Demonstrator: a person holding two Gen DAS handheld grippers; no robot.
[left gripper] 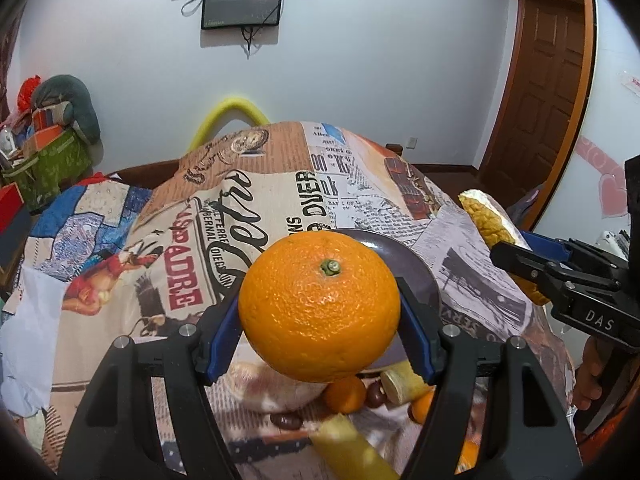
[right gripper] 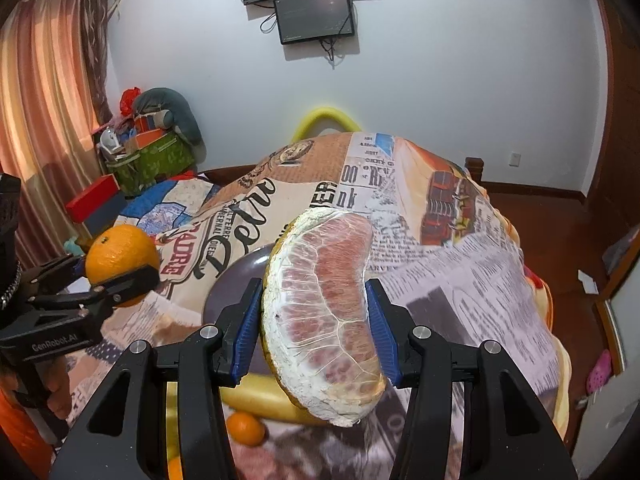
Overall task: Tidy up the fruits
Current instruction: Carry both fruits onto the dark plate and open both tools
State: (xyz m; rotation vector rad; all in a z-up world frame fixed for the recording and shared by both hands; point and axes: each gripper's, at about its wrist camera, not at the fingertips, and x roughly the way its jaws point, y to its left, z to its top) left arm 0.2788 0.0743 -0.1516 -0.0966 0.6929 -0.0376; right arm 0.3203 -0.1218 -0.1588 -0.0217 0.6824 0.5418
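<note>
My left gripper [left gripper: 320, 308] is shut on a large orange [left gripper: 319, 306] and holds it above the table, over a dark plate [left gripper: 404, 264]. The orange also shows in the right wrist view [right gripper: 120, 258], at the left. My right gripper [right gripper: 314, 316] is shut on a pomelo wedge [right gripper: 324, 312] with pink flesh and white pith, held above the dark plate [right gripper: 232, 284]. The wedge's yellow rind shows in the left wrist view [left gripper: 492, 224] at the right, between the right gripper's jaws.
A newspaper-print cloth [left gripper: 240, 208] covers the table. Below the left gripper lie a small orange [left gripper: 345, 396], brown dates [left gripper: 286, 420], sugarcane pieces [left gripper: 402, 384] and a pomelo piece [left gripper: 276, 392]. A small orange [right gripper: 245, 428] and a yellow fruit [right gripper: 264, 396] lie under the right gripper.
</note>
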